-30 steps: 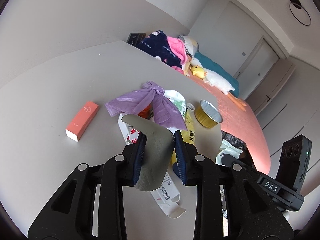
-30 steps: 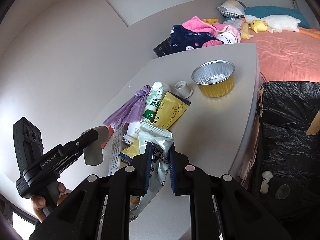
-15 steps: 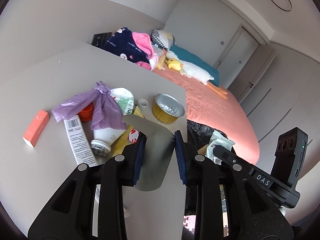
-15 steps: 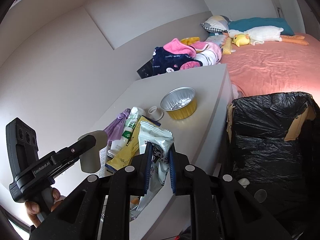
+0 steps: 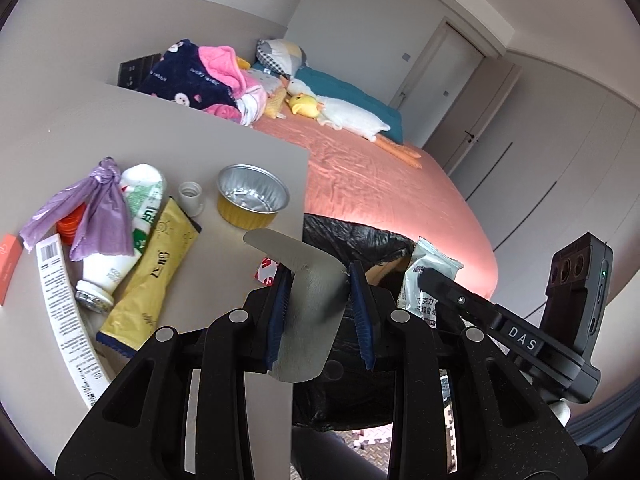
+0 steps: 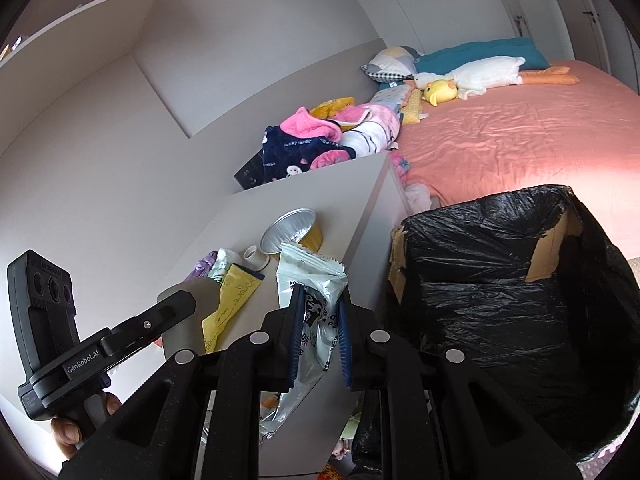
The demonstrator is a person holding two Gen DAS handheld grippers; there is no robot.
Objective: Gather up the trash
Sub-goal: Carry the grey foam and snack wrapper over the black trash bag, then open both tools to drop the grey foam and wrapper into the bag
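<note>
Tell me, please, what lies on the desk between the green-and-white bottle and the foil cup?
A small white cap stands between the green-and-white bottle and the foil cup, apart from both; the left wrist view shows it best.

Pale walls enclose a bed [image 6: 520, 128] with a salmon sheet, a white desk [image 5: 168, 136] beside it, closed doors [image 5: 444, 68] beyond.

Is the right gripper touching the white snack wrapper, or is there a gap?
Touching. In the right wrist view, both blue pads of the right gripper press on the white snack wrapper, which stands pinched between them with no gap visible.
</note>
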